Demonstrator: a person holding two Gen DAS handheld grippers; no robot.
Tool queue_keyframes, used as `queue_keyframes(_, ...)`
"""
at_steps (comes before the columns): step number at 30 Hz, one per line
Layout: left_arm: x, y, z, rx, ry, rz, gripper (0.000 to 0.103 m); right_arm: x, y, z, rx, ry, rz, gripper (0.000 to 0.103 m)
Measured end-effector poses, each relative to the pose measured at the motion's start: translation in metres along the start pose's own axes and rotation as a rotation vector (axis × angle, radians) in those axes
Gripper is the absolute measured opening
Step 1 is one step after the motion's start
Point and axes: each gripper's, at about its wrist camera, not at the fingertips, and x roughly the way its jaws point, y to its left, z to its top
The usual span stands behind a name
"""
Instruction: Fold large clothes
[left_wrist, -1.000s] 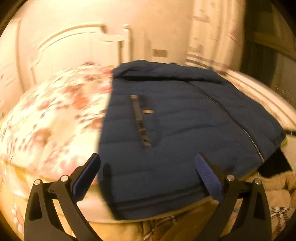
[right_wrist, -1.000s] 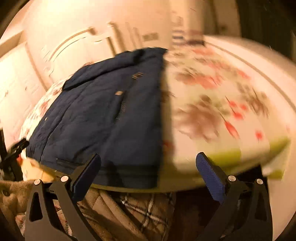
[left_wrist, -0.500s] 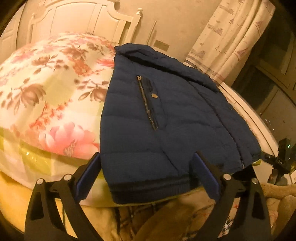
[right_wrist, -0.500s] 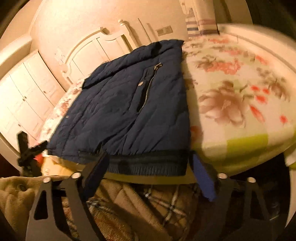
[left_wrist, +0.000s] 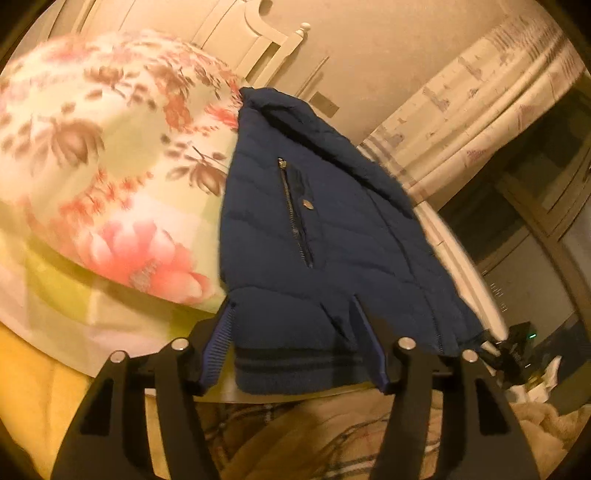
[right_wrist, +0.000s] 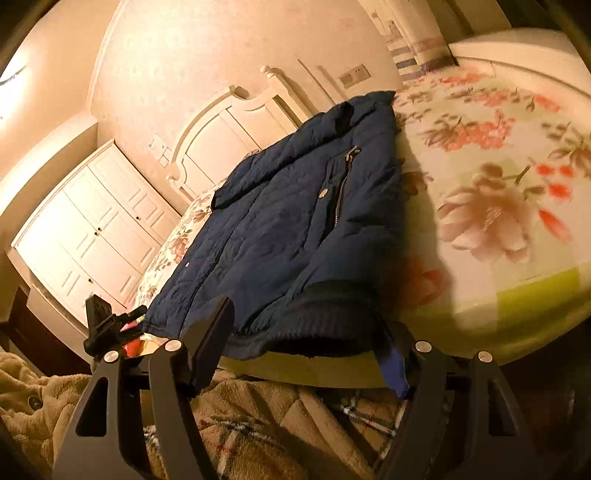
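Note:
A dark blue quilted jacket (left_wrist: 306, 236) lies flat on the floral bed sheet (left_wrist: 110, 177), collar toward the headboard, ribbed hem at the near bed edge. My left gripper (left_wrist: 291, 343) is open, its fingers straddling the hem's left corner. The jacket also shows in the right wrist view (right_wrist: 295, 229). My right gripper (right_wrist: 306, 343) is open, its fingers straddling the hem's right corner, where the hem is slightly lifted and rumpled. Neither gripper has closed on the fabric.
A white headboard (right_wrist: 229, 129) and wardrobe (right_wrist: 92, 236) stand behind the bed. A curtain (left_wrist: 480, 122) hangs at the right. Plaid and fleece garments (right_wrist: 258, 424) are piled below the bed edge. The other gripper shows at the side (right_wrist: 107, 325).
Both grippers have moved forward and down to the jacket's hem; their fingers now straddle the hem corners. The hem on the right side has rumpled slightly.

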Motion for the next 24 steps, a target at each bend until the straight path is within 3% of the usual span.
queue_keyframes(2, -0.003, 0.001, 0.000, -0.026, -0.014, -0.082, 0.063, 0.006, -0.002, 0.000, 0.004, -0.006, 0.021, 0.071)
queue_keyframes(4, -0.007, 0.005, 0.003, -0.041, -0.026, -0.106, 0.063, 0.007, -0.003, 0.002, 0.014, -0.016, 0.033, 0.070)
queue_keyframes(7, 0.000, 0.009, 0.000, -0.027, 0.023, -0.054, 0.063, 0.007, -0.004, 0.002, 0.018, -0.015, 0.042, 0.071)
queue_keyframes(10, 0.010, 0.006, -0.011, 0.011, 0.096, -0.041, 0.063, 0.008, -0.001, 0.001, 0.016, -0.005, 0.057, 0.071)
queue_keyframes(12, 0.014, 0.005, -0.015, 0.017, 0.104, -0.034, 0.063, 0.009, 0.001, -0.001, 0.006, 0.000, 0.059, 0.071)
queue_keyframes(14, 0.013, 0.007, -0.012, -0.013, 0.072, -0.044, 0.063, 0.009, 0.000, 0.000, 0.014, -0.005, 0.065, 0.071)
queue_keyframes(17, -0.004, 0.007, -0.002, -0.066, -0.026, -0.139, 0.063, 0.008, 0.000, 0.000, 0.014, -0.008, 0.062, 0.071)
queue_keyframes(20, -0.016, -0.008, 0.009, -0.026, -0.092, -0.200, 0.063, 0.009, -0.001, 0.000, 0.014, -0.011, 0.065, 0.071)
queue_keyframes(24, 0.008, -0.018, 0.017, 0.024, -0.074, -0.116, 0.066, 0.011, -0.002, 0.001, 0.021, -0.022, 0.077, 0.072)
